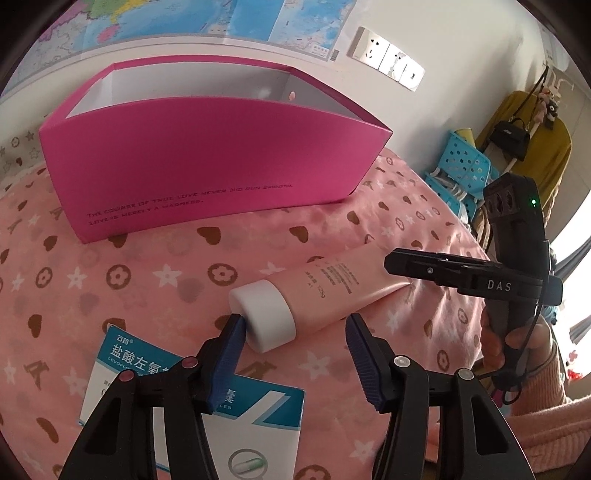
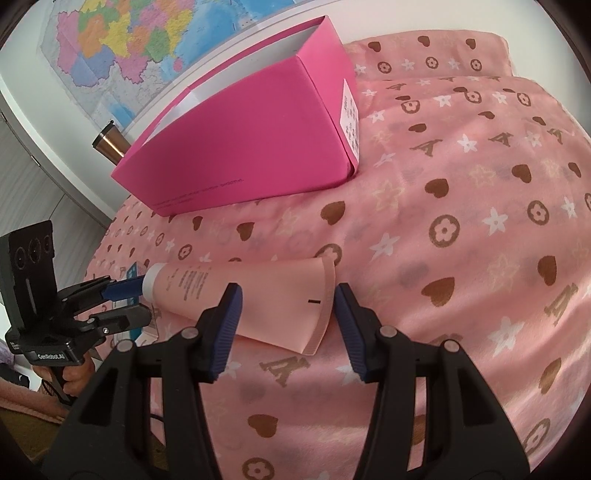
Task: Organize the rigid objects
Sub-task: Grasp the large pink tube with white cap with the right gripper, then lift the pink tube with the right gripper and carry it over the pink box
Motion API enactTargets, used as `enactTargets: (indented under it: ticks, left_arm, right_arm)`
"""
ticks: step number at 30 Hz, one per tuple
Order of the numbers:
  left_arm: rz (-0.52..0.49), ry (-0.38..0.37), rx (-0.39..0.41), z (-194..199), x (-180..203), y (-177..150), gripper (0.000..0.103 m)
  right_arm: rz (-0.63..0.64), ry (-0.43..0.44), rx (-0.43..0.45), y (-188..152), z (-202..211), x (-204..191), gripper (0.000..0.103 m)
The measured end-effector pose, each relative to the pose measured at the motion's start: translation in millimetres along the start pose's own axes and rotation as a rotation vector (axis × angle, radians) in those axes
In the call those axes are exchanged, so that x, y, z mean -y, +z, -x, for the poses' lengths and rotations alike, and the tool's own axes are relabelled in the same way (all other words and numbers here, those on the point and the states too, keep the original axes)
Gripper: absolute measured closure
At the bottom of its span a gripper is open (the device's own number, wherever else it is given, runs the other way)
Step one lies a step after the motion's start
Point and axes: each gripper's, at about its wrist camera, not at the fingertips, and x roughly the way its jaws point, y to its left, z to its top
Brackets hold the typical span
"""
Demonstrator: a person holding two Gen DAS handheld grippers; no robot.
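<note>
Left wrist view
- Left gripper (image 1: 295, 325): its two blue-padded fingers stand apart around the cap end of the tube. The left pad (image 1: 231, 341) touches the side of the cap; the right pad stands off the tube, not touching.
- Pink tube (image 1: 332, 291): lies on its side on the bed cover, white cap (image 1: 264, 314) toward 7 o'clock, flat end toward 2 o'clock.
- Medicine box (image 1: 255, 417): white and blue, with printed capsules, flat on the cover at 6 o'clock, partly under the left finger.
- Magenta box (image 1: 207, 155): open at the top, white inside, at 11 o'clock, well apart from the tube.
- Right gripper (image 1: 397, 264): at 3 o'clock, its black finger just above the flat end of the tube; a hand (image 1: 517, 343) holds its handle.
- Background: map (image 1: 184, 18) on the wall at 12 o'clock, wall sockets (image 1: 388, 59) at 1 o'clock, blue basket (image 1: 465, 166) at 2 o'clock.

Right wrist view
- Right gripper (image 2: 288, 310): fingers apart, the flat crimped end of the pink tube (image 2: 266, 306) between them. The left pad lies on or just against the tube; the right pad is just beside the crimp, and I cannot tell if it touches.
- Left gripper (image 2: 142, 297): at 9 o'clock, at the white cap.
- Magenta box (image 2: 243, 140): at 11 o'clock, with a white label on its short side.
- Bed cover (image 2: 443, 240): pink, with hearts, flowers and stars.
- Metal cup (image 2: 107, 144): at 10 o'clock, behind the box.
</note>
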Motion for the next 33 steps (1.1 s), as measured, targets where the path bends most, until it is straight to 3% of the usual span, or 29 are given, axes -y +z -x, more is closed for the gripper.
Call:
enactTargets:
  ticks: [18,26,29,33]
  left_arm:
    - [0.007,0.030,0.022,0,-5,2,0.046]
    - [0.032,0.025,0.024,3,-14,2,0.046]
    - [0.027,0.039,0.016,3,-13,2,0.057]
    - [0.021,0.063,0.011,3,-11,3,0.059]
  right_arm:
    - [0.009,0.030,0.033,2,3,-5,0.048]
    - [0.010,0.037,0.005,4,-7,-3,0.048]
    - [0.012,0.037,0.004,4,-7,-3,0.048]
    - [0.020,0.025,0.005,3,-7,-5,0.048]
